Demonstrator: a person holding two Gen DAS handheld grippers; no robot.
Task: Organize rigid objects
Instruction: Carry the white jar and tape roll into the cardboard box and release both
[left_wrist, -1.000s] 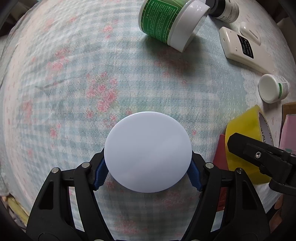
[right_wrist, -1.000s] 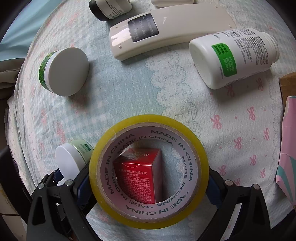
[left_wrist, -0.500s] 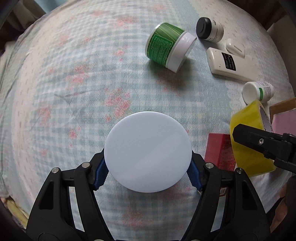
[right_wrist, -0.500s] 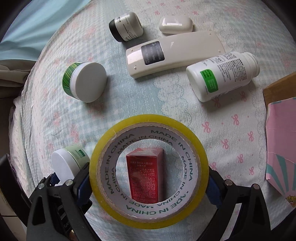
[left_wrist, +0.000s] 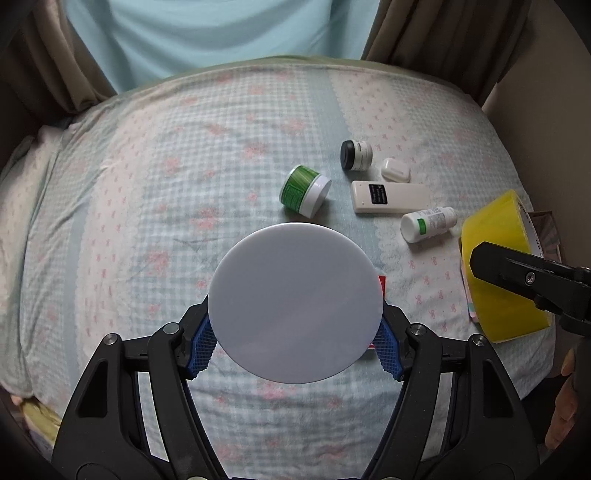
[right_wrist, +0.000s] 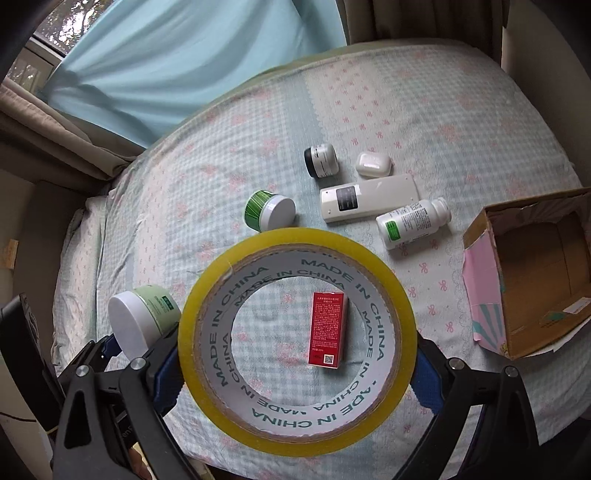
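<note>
My left gripper (left_wrist: 295, 343) is shut on a pale green jar whose white lid (left_wrist: 295, 302) faces the camera; the right wrist view shows the same jar (right_wrist: 147, 314) from the side. My right gripper (right_wrist: 295, 354) is shut on a yellow tape roll (right_wrist: 295, 240), blue pads pressing its outer rim; the left wrist view has the roll (left_wrist: 495, 229) at the right. Both hang high above the bed. Below lie a red box (right_wrist: 328, 328), a green jar (right_wrist: 269, 210), a black-lidded jar (right_wrist: 320, 160), a white case (right_wrist: 373, 164), a remote (right_wrist: 369, 197) and a white bottle (right_wrist: 412, 221).
An open cardboard box (right_wrist: 484, 295) with a pink patterned outside sits on the bed's right side, nothing visible inside. The checked floral bedspread (left_wrist: 147, 221) covers the bed. Light blue and beige curtains (left_wrist: 221, 33) hang behind the far edge. A hand (left_wrist: 561, 406) shows at lower right.
Both grippers have risen well above the bed with the jar and the tape roll still held. The objects below look smaller, and the cardboard box and curtains have come into view.
</note>
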